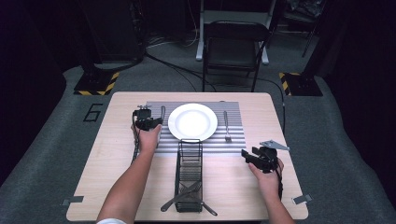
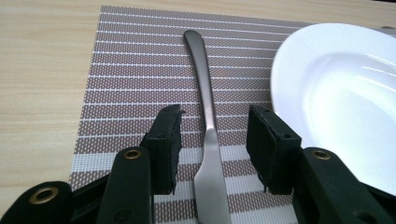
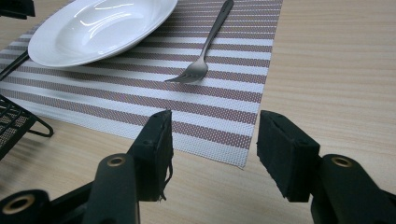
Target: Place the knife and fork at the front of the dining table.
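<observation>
Worktop (image 1: 107, 186) spans mid-frame in my high view. Striped placemat (image 1: 233, 140) at centre, white plate (image 1: 192, 121) on it. Wire caddy (image 1: 189, 175) lower centre. My left gripper (image 2: 212, 140), jaws spread, straddles the knife (image 2: 205, 107) lying left of the plate, not touching it. My right gripper (image 3: 212, 149), spread, empty, sits lower right; fork (image 3: 205, 51) beyond.

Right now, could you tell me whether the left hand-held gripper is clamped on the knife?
No, the knife lies flat on the placemat between the left hand-held gripper's open jaws, with gaps on both sides.
</observation>
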### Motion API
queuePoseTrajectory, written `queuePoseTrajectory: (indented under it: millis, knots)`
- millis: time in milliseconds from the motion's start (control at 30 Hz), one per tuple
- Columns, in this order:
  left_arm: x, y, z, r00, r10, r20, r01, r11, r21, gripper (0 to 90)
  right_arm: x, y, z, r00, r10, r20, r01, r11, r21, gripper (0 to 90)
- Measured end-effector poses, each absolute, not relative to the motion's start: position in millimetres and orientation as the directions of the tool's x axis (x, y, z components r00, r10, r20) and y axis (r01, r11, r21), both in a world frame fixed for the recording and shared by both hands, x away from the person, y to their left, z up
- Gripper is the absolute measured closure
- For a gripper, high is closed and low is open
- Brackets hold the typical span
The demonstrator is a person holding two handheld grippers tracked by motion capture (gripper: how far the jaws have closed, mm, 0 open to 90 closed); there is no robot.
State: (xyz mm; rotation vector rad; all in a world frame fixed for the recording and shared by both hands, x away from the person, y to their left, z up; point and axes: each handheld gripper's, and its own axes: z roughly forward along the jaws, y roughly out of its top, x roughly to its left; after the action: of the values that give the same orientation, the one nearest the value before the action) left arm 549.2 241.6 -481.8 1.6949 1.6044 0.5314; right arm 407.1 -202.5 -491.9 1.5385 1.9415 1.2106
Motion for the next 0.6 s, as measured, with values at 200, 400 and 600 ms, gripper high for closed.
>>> queuePoseTrajectory:
  millis: [200, 400, 600]
  knots:
    - [531.2, 251.5, -471.7, 0.184, 0.963, -0.197, 0.654, 0.03, 0.756, 54.1, 407.3, -201.7, -491.4, -0.33, 0.922, 0.202, 0.589, 0.034, 0.807, 44.9]
    - [514.6, 257.9, -465.0, 0.226, 0.954, -0.196, 0.641, 0.006, 0.768, 53.2, 407.7, -201.6, -491.6, -0.333, 0.921, 0.201, 0.589, 0.037, 0.807, 44.9]
    - [496.3, 261.8, -460.6, 0.275, 0.945, -0.177, 0.625, -0.036, 0.779, 53.1, 407.8, -197.7, -492.1, -0.351, 0.92, 0.174, 0.591, 0.073, 0.804, 44.9]
